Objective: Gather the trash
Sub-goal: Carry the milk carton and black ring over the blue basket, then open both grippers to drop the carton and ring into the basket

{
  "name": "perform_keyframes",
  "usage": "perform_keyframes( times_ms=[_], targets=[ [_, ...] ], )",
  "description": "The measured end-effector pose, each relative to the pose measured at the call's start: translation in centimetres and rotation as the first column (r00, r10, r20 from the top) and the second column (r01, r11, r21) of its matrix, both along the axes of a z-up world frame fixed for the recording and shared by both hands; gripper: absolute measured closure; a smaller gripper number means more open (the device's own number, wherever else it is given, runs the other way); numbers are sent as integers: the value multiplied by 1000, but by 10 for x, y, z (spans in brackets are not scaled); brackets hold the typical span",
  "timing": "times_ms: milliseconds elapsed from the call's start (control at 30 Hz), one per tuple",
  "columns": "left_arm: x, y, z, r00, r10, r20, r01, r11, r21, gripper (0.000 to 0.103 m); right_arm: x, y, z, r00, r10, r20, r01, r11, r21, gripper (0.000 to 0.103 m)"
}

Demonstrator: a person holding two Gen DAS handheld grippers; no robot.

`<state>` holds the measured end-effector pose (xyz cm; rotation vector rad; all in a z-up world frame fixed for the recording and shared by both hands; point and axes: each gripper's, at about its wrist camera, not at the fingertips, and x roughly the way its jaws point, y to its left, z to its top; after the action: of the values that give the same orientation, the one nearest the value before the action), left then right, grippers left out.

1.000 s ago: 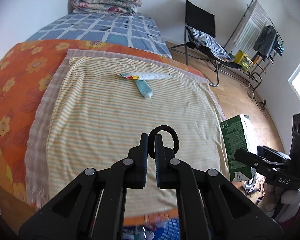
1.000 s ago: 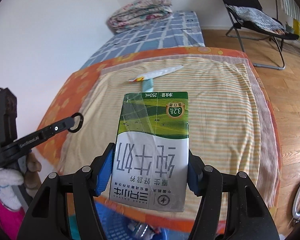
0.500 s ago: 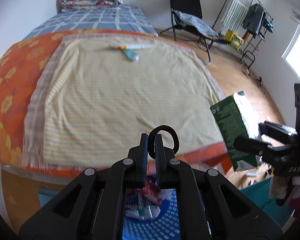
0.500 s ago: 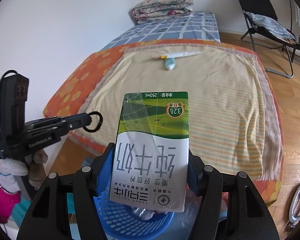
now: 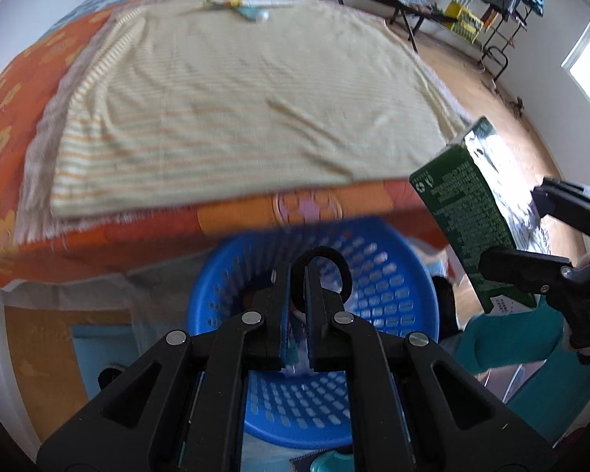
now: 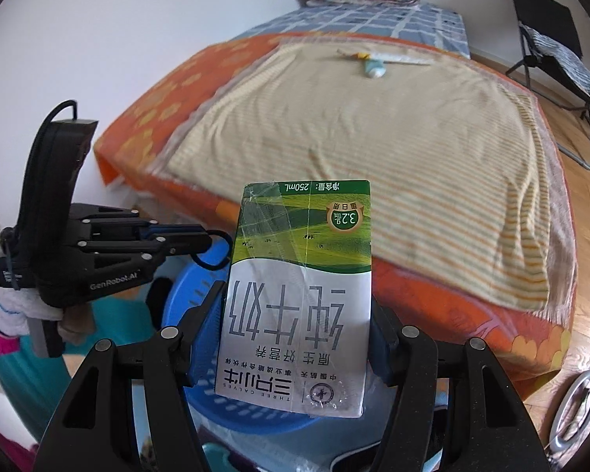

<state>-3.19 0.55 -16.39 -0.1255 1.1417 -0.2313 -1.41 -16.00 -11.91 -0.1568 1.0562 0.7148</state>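
The milk carton (image 6: 299,295) sat upside down between the jaws of the right gripper (image 6: 295,306), its printed face toward the camera, the blue pads pressed flat against its two narrow sides at about mid-height. It looked like a small drink box with tape across its upper corner; I judged it light, likely empty, with stiff card edges but walls that would dent under a hard squeeze. The coated face seemed slick, so a hold across the narrow sides, where the folds stiffen it, struck me as the sound one, and that was the hold it had. The jaws stood roughly half spread, filled by the carton's width.

Below and just beyond those jaws was the blue basket (image 5: 393,299), perforated and round, on the floor at the foot of the bed (image 5: 224,118). The carton hung over its near rim, tilted, not yet inside.

The left gripper (image 5: 297,275) had its jaws pinched nearly together on a black loop (image 5: 344,271), thin and limp like a hair tie, which stuck out past the tips directly above the basket's hollow. Something that soft and light would drop straight down.

Far ahead of both jaws, near the far edge of the striped sheet, lay wrappers (image 6: 373,63), flat, flimsy and well apart from everything else.
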Motion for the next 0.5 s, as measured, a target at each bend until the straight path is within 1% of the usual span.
perform_keyframes(
  times_ms=[367, 500],
  targets=[
    [-20, -1, -35, 995, -11, -94, 15, 999, 33, 99, -13, 10, -30, 997, 38, -60, -42, 997, -60, 41],
    [-22, 1, -42, 992, -11, -123, 16, 999, 41, 99, -16, 16, -44, 993, 55, -106, -63, 995, -76, 40]
  ],
)
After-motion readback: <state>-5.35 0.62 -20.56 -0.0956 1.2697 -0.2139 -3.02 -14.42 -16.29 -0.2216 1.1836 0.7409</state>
